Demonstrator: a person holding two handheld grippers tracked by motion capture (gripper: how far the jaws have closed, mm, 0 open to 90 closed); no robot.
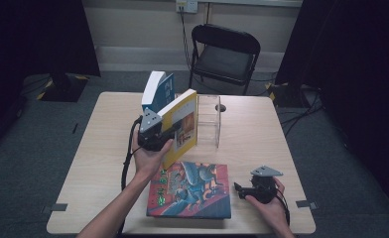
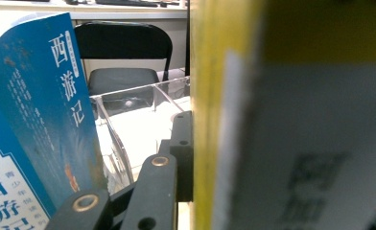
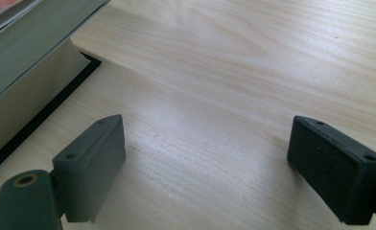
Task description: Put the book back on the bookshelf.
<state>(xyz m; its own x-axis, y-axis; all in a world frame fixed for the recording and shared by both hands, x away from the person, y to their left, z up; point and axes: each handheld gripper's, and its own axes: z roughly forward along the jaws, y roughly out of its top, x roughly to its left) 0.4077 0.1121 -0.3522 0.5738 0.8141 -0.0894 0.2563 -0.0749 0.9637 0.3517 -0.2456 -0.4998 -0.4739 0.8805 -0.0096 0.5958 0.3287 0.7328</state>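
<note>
My left gripper (image 1: 174,135) is shut on a yellow-covered book (image 1: 183,123), held upright and tilted over the table's middle. In the left gripper view the yellow book (image 2: 291,120) rises close up on the right, with one black finger (image 2: 181,148) pressed against its cover. A blue book (image 1: 159,89) stands leaning just behind and left of it, and its blue cover (image 2: 37,110) shows Chinese characters. My right gripper (image 1: 239,191) rests open near the front right edge, with bare wood between its fingertips (image 3: 207,158).
A clear acrylic book stand (image 1: 210,119) sits at the table's centre, right of the yellow book. A large colourful book (image 1: 192,191) lies flat at the front, its thick edge (image 3: 23,72) just left of my right gripper. A black folding chair (image 1: 225,54) stands behind the table.
</note>
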